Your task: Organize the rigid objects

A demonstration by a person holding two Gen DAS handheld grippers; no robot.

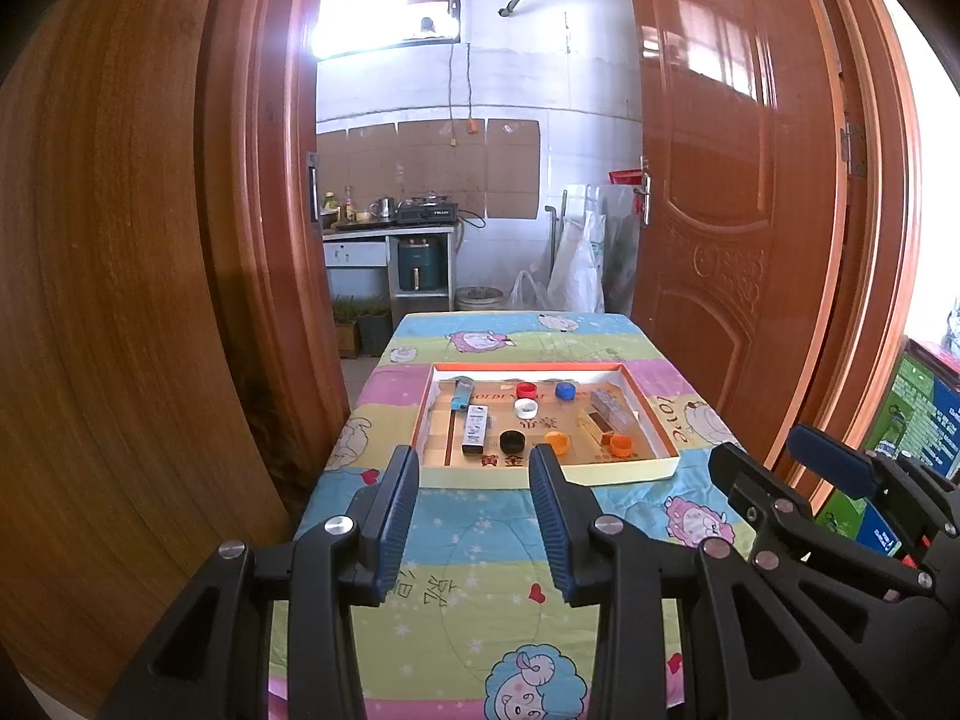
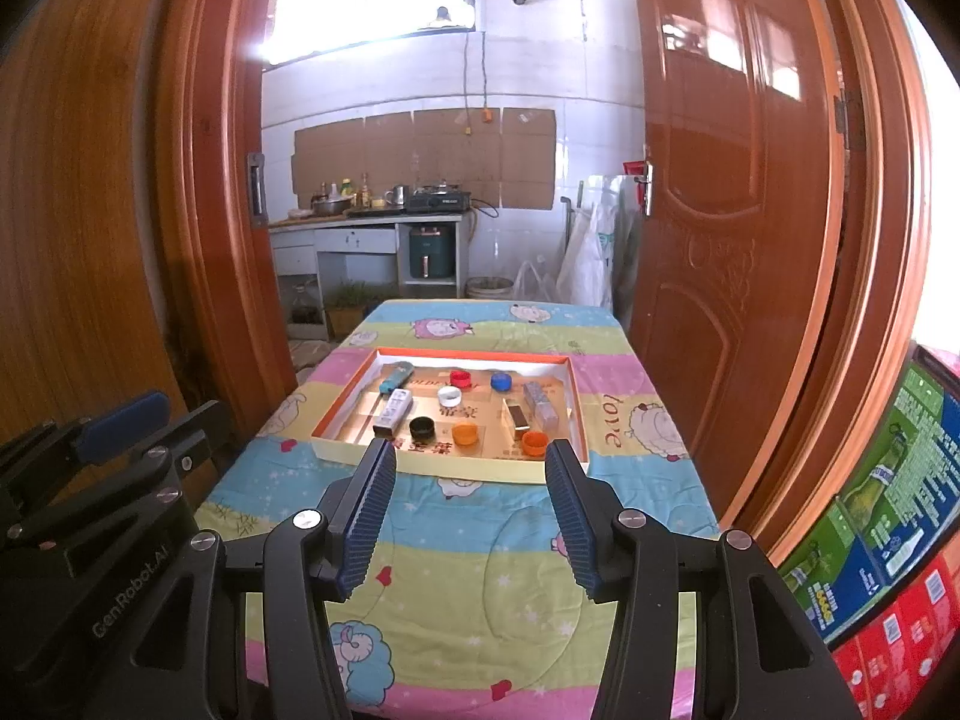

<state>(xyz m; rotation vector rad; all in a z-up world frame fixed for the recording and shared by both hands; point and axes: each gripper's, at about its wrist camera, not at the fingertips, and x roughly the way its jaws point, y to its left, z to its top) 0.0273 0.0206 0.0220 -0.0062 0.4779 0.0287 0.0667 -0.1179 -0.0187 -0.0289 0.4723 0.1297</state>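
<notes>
A shallow white tray with an orange rim (image 1: 624, 473) (image 2: 480, 465) lies mid-table. In it are a blue lighter (image 1: 462, 393), a white remote-like stick (image 1: 475, 429) (image 2: 394, 411), a clear box (image 1: 612, 411) (image 2: 540, 405), a brown block (image 2: 517, 417), and red (image 1: 526, 389), white (image 1: 526, 407), blue (image 1: 565, 390), black (image 1: 512, 439) and two orange caps (image 1: 557, 441) (image 2: 534, 443). My left gripper (image 1: 474, 462) (image 2: 168, 420) and right gripper (image 2: 469, 453) (image 1: 774, 456) hover side by side short of the tray's near edge, both open and empty.
The table wears a cartoon-sheep quilt (image 1: 480, 570) (image 2: 468, 540). A wooden door frame (image 1: 258, 240) stands at the left and an open wooden door (image 2: 720, 210) at the right. Stacked printed cartons (image 2: 888, 510) sit close on the right. A kitchen counter (image 2: 372, 219) lies beyond the table.
</notes>
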